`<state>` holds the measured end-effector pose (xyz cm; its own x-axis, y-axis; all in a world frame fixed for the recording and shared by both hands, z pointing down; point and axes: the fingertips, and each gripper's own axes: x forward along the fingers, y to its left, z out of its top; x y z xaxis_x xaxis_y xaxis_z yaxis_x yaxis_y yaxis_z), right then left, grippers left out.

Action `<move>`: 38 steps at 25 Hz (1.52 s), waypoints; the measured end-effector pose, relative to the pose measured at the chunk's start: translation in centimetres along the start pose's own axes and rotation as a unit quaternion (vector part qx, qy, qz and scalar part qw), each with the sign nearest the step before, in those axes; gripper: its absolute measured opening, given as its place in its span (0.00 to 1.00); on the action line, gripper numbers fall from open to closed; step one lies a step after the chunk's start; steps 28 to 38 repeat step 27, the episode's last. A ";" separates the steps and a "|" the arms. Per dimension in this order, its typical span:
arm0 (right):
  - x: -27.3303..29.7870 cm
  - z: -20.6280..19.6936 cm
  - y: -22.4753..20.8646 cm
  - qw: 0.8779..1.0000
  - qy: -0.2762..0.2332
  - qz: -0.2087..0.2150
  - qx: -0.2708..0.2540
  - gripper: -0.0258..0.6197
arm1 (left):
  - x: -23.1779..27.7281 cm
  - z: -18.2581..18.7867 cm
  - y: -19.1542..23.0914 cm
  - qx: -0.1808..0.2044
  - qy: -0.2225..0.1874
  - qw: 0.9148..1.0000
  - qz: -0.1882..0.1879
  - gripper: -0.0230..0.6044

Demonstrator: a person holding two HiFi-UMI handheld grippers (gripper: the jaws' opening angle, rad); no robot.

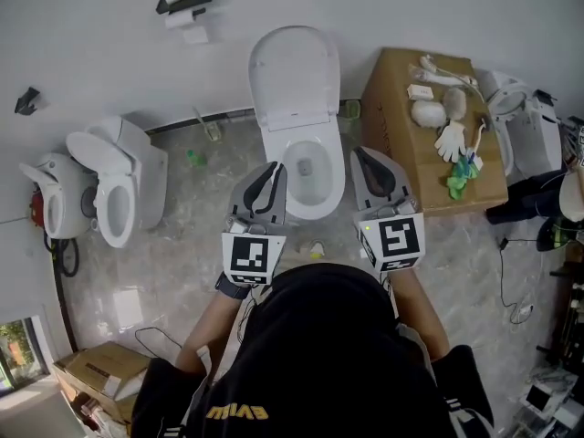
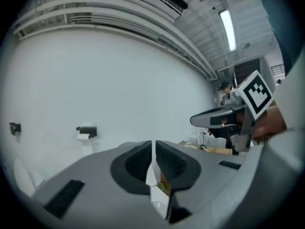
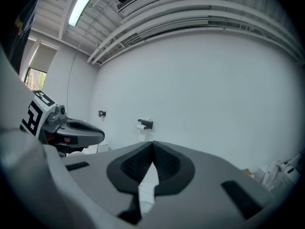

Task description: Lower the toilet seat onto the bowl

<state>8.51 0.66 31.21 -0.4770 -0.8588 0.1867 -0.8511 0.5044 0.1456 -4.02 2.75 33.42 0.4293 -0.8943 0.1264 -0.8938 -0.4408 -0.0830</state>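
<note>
Noted on the wall: a paper holder (image 1: 185, 3) with a white roll, and a small black bracket (image 1: 27, 100) further left. Found on the marbled floor (image 1: 182, 272): a second toilet (image 1: 114, 185) at the left, a small green item (image 1: 193, 158) near the wall, a black cable (image 1: 511, 286) at the right, and a cardboard carton (image 1: 105, 368) in the lower left corner. Recorded at the right, against the wall: a large cardboard box (image 1: 397, 89) bearing a white glove (image 1: 450, 140), a green cloth (image 1: 459, 181) and several pale items too small to identify.
</note>
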 end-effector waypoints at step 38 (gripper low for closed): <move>-1.5 -7.1 1.1 0.987 0.121 0.104 0.009 0.03 | -0.2 -3.6 -1.8 0.005 0.038 0.999 -0.009 0.09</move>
